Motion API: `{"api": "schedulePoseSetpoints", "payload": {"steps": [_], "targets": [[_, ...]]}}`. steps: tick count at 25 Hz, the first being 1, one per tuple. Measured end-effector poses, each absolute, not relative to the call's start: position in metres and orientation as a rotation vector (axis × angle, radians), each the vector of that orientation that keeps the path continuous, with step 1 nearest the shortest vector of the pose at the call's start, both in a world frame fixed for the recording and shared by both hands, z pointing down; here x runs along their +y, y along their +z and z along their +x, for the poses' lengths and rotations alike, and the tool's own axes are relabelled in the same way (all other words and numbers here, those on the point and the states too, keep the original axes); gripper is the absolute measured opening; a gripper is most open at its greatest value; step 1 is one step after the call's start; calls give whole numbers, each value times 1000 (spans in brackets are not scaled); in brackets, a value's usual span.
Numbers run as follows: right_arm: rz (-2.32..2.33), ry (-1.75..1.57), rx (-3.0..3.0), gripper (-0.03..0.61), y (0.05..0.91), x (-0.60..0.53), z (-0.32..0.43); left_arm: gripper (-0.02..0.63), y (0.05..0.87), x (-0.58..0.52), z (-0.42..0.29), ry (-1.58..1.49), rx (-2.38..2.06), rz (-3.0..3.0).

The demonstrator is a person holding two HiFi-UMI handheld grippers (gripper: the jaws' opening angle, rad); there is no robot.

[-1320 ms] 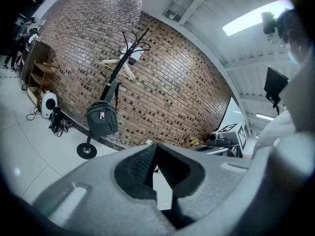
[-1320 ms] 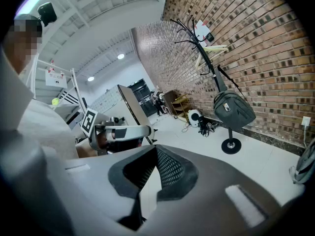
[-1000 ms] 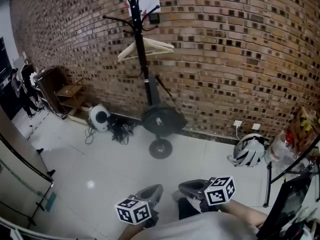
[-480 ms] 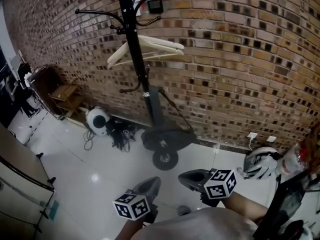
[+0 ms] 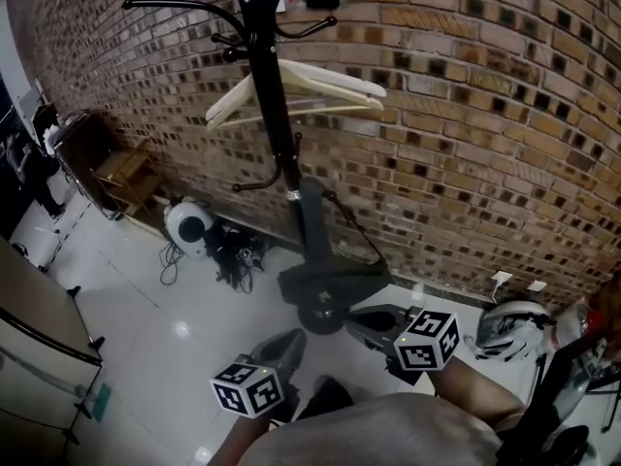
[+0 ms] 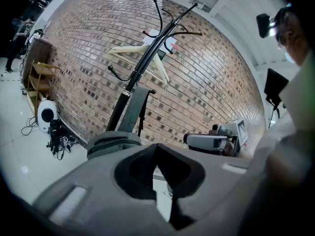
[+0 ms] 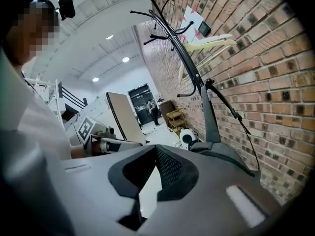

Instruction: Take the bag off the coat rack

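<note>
A black coat rack (image 5: 275,95) stands against the brick wall, with a cream hanger (image 5: 296,87) on its upper hooks. A dark grey bag (image 5: 333,282) hangs low on the rack by a strap (image 5: 312,216) looped over a lower hook. My left gripper (image 5: 291,344) is shut and empty, just below and left of the bag. My right gripper (image 5: 355,320) is shut and empty too, close to the bag's lower right edge. The bag (image 6: 112,140) shows just past the shut tips in the left gripper view, and the bag (image 7: 222,152) lies right of the tips in the right gripper view.
On the floor left of the rack sit a white round appliance (image 5: 188,225) and a tangle of black cables (image 5: 234,252). A wooden shelf (image 5: 123,173) stands further left. A white helmet (image 5: 511,324) lies at the right by the wall. A pale panel (image 5: 39,343) borders the left.
The rack and bag have grown larger and closer in the head view. Both grippers have moved forward toward the bag, and both have stayed shut.
</note>
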State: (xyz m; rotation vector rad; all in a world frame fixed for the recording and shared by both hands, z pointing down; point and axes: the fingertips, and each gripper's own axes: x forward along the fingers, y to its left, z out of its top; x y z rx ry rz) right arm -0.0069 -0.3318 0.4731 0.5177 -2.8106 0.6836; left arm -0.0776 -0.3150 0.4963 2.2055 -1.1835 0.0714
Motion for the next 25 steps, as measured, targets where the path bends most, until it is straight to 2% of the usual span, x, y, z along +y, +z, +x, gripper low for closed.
{"api": "schedulePoseSetpoints", "payload": {"steps": [8,13,19,22,25], "targets": [[630,556,-2811,94,457,-427,-38,2,487,-393,-104,92,-1141,2236],[826,459,-2773,206,457,-496,-53,2,494,-423,-130,102,-1129,2214],[936,462,-2721,207,477,-556,-66,2,507,-455,-162,99,-1124,2177],[947,466,-2706,187,486,-567,-78,2,517,-465,-172,107,-1110,2156],[994,454,-2676,103,495,-576,-81,2,524,-474,-178,104,-1098,2145]]}}
